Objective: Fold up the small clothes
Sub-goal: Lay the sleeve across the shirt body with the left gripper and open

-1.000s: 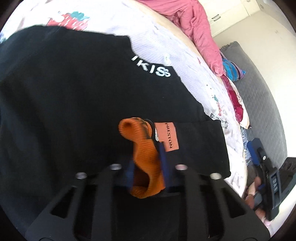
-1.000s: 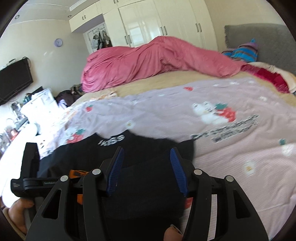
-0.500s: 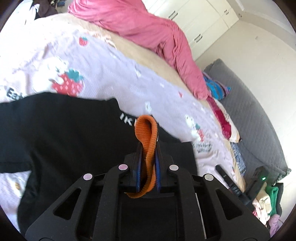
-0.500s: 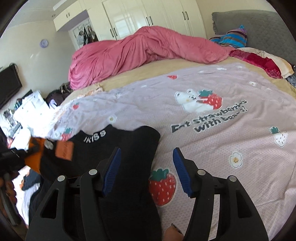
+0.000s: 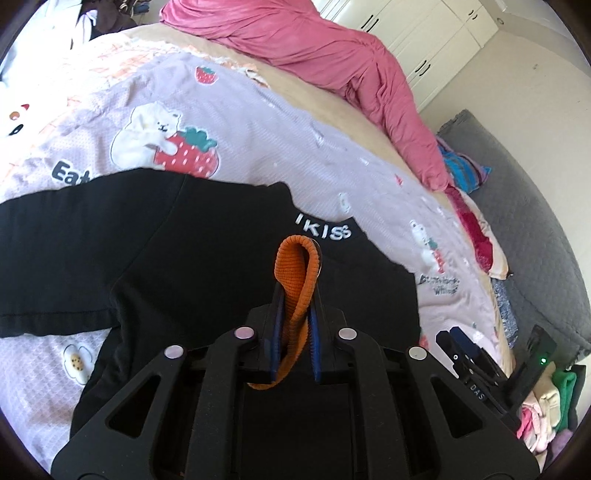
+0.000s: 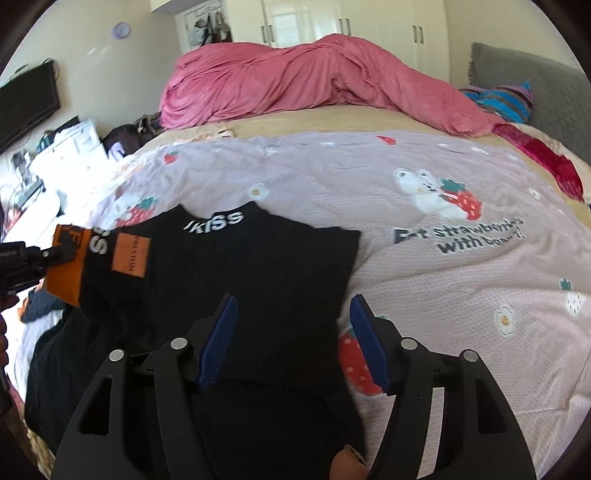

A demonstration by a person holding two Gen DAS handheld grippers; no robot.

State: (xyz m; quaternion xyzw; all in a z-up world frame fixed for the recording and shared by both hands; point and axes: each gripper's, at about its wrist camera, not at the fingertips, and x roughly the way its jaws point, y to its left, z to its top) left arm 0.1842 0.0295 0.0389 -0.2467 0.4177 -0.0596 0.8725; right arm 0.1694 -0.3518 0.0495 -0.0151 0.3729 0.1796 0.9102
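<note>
Closest to us, our left gripper (image 5: pixel 294 325) is pinched tight on the orange ribbed cuff (image 5: pixel 295 291) of a black top (image 5: pixel 184 258); the knit loops up out of the blue pads (image 5: pixel 277 332) and hangs a little below them. From the right wrist view, that cuff (image 6: pixel 68 269) is lifted at the left edge of the garment, with an orange sewn label (image 6: pixel 130 255) just beside it on the black cloth.

Our right gripper (image 6: pixel 291 339) is spread wide with nothing between its fingers, hovering over the near right part of the black top (image 6: pixel 240 288); we cannot tell whether it touches the cloth.

The top lies mostly flat on a lilac bedspread (image 6: pixel 424 266) printed with bears and strawberries, toward the bed's near left corner. White lettering (image 6: pixel 216 221) runs along its collar, which points to the far side of the bed.

Farther off, a rumpled pink duvet (image 6: pixel 314 74) is heaped along the bed's far edge. A striped cushion (image 6: pixel 506 101) sits at the far right corner against a grey headboard (image 6: pixel 546 81). White wardrobes (image 6: pixel 351 22) line the back wall.
</note>
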